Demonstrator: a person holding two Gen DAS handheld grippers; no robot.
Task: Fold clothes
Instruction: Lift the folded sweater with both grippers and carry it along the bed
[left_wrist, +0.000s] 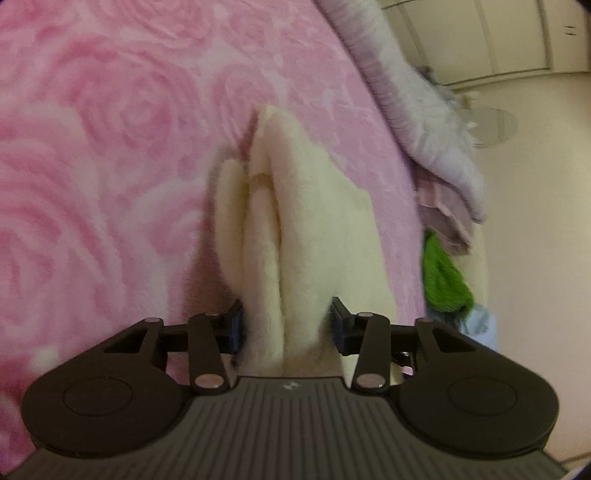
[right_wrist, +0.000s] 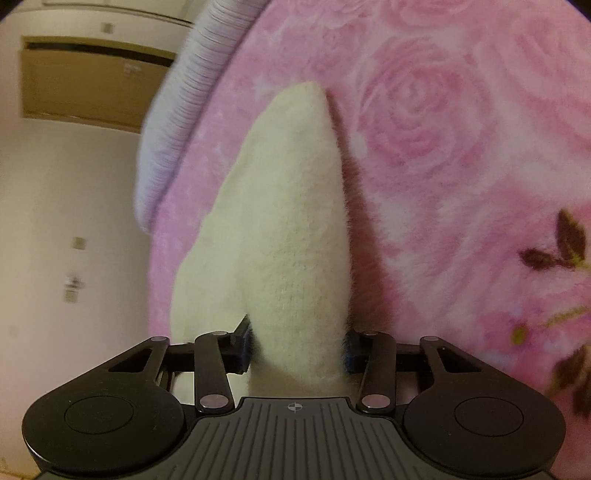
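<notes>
Across a pink rose-patterned blanket (left_wrist: 110, 147) that fills most of both wrist views, a cream fleece garment (left_wrist: 295, 229) lies bunched into long folds, its near end lifted into two hand-held grippers. Beyond the blanket's far edge, a grey-lilac ribbed cloth (left_wrist: 424, 122) hangs over the side; past it sit pale cabinet doors (left_wrist: 480, 37) and a cream floor, all softened by blur. Below that cloth, off the blanket's edge, a bright green fabric (left_wrist: 443, 273) and a scrap of pale blue can be seen, too smeared to identify. In the right wrist view a dark leaf motif (right_wrist: 569, 240) on the blanket is cut off by the frame edge.

The garment's full outline cannot be read: each camera sees only a tapering ridge of fleece running away from the jaws, and its near end disappears under the gripper bodies. The left gripper (left_wrist: 286, 325) is angled down toward the blanket, its jaws pressed against either side of several gathered layers. The right gripper (right_wrist: 299, 343), tilted down likewise, pinches a single thick fold (right_wrist: 295, 221) between its blue-padded jaws. The hands holding the tools are out of sight behind the cameras.
</notes>
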